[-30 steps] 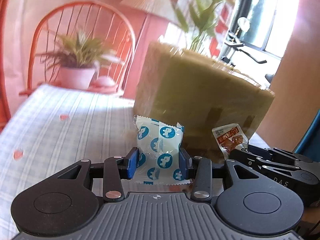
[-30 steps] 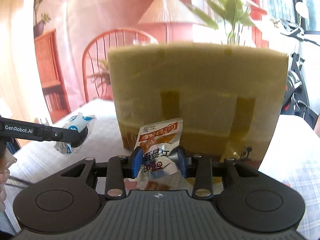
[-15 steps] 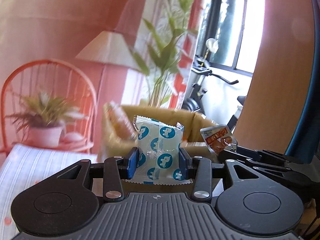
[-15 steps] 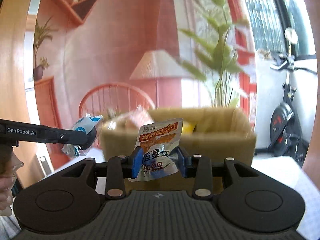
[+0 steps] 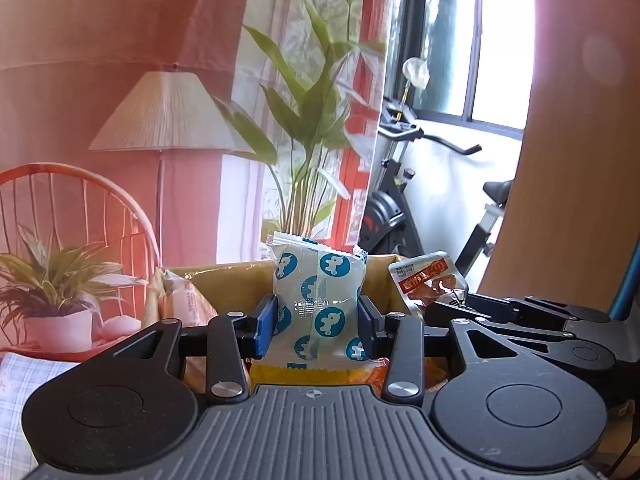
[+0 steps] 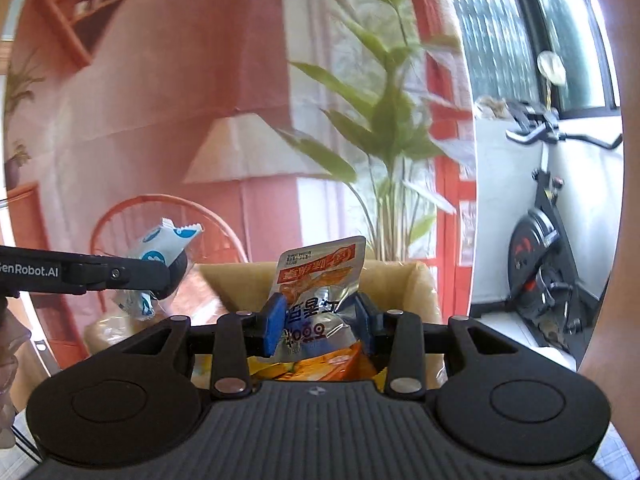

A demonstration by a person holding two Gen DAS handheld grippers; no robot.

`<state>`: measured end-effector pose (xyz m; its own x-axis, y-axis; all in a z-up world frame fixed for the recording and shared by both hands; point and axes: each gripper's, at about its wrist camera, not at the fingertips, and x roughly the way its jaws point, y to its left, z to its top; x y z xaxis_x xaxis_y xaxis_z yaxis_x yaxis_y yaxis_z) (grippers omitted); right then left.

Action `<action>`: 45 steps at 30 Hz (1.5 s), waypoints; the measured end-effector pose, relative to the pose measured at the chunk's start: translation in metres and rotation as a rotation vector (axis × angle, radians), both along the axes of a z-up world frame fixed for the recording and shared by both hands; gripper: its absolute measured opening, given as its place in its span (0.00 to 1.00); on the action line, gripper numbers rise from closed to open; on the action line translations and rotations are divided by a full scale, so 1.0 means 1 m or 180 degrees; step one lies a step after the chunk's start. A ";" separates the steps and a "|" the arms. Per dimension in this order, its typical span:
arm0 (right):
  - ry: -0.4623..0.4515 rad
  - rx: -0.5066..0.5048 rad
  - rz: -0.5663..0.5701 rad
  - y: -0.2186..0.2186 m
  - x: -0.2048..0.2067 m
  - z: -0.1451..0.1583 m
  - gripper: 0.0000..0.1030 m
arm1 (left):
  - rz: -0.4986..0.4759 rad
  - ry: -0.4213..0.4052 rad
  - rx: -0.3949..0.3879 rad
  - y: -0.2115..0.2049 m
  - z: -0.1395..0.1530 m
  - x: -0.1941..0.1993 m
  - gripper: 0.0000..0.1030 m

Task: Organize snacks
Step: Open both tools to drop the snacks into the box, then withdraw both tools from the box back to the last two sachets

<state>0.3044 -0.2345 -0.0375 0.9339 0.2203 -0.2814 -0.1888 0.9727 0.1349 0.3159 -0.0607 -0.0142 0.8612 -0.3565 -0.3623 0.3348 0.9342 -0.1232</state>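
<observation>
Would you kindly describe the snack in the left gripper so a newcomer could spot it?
Find the cardboard box before the tall plant. Above it, the left gripper clamps a white packet upright. Blue round animal badges distinguish it from the orange-labelled silver pouch beside it.

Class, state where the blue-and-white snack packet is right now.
The blue-and-white snack packet is clamped upright in the left gripper, above the open cardboard box, left of the right gripper's orange packet.

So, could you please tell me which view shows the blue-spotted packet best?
The left wrist view: the blue-spotted packet faces the camera, clamped in the left gripper. The right wrist view shows it side-on, partly hidden behind that gripper's finger.
</observation>
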 end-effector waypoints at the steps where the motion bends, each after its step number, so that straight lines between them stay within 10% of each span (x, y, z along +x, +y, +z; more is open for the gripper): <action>1: 0.0025 -0.0015 -0.0023 -0.001 0.005 -0.002 0.38 | 0.0002 0.0022 0.0019 -0.001 -0.002 0.004 0.44; 10: 0.0040 -0.0057 -0.0020 -0.009 0.014 -0.009 0.57 | 0.0014 0.0042 0.0333 -0.012 -0.011 0.016 0.74; 27: -0.0108 0.0101 0.0319 0.014 -0.069 -0.025 0.57 | -0.0038 -0.0075 0.0225 0.048 -0.011 -0.061 0.75; 45: 0.0597 0.0013 0.0824 0.050 -0.102 -0.116 0.57 | 0.0266 0.0525 0.0334 0.094 -0.109 -0.083 0.82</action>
